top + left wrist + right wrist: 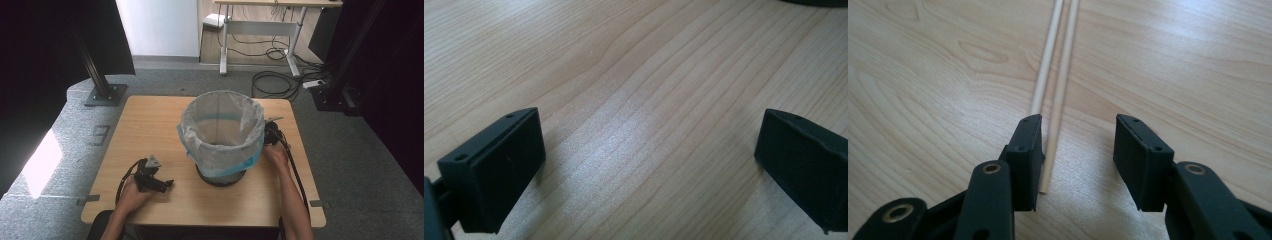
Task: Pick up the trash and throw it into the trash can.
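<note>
Where the table [923, 75] lies bare, two pale thin sticks [1060, 75] side by side, right claw [1078, 155] released around them.

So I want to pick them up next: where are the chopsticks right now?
The chopsticks lie side by side on the table in the right gripper view; one runs between the open jaws of the right gripper, close to one jaw.

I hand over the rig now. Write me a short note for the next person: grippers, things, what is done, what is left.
Left gripper: open, low over bare table at the front left, holding nothing.
Right gripper: open, low at the table behind the right side of the bin; one of the two chopsticks lies between its jaws, the other passes by the left jaw. Not gripped yet.
Bin: mid-table, lined with a bag.
Done: right gripper lined up.
Left: probably close on the chopsticks, lift them, drop them into the bin.
</note>
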A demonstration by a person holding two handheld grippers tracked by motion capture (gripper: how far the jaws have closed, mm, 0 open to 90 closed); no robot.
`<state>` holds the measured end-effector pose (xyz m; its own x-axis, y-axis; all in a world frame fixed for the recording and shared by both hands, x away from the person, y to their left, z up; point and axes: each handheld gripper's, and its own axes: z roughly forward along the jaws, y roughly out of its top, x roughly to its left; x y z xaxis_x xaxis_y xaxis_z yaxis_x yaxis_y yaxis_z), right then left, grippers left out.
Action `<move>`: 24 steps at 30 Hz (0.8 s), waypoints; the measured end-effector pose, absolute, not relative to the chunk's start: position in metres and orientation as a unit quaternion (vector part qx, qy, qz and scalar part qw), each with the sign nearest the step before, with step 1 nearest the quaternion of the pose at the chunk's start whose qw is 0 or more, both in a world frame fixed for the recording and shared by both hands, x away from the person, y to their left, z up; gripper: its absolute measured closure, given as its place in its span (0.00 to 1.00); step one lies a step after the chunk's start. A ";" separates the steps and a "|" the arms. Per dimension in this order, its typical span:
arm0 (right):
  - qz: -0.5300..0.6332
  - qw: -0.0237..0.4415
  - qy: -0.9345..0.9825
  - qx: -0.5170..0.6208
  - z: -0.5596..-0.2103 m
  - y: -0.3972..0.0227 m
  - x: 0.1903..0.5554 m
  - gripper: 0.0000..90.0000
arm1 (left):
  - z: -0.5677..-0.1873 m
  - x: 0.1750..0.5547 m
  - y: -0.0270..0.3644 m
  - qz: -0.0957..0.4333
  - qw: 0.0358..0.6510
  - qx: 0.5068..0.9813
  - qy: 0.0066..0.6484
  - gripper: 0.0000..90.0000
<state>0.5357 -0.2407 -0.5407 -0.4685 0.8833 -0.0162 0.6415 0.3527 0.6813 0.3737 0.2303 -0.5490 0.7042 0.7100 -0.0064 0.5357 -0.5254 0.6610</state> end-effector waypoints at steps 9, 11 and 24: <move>0.328 0.172 0.774 0.513 -0.541 -0.248 0.534 0.94 | -0.549 0.374 0.230 0.134 0.327 0.862 0.363 0.00; 0.328 0.169 0.770 0.520 -0.541 -0.249 0.532 0.94 | -0.549 0.374 0.230 0.134 0.327 0.862 0.363 0.00; 0.340 0.171 0.754 0.536 -0.534 -0.269 0.507 0.95 | -0.549 0.374 0.230 0.135 0.327 0.862 0.364 0.00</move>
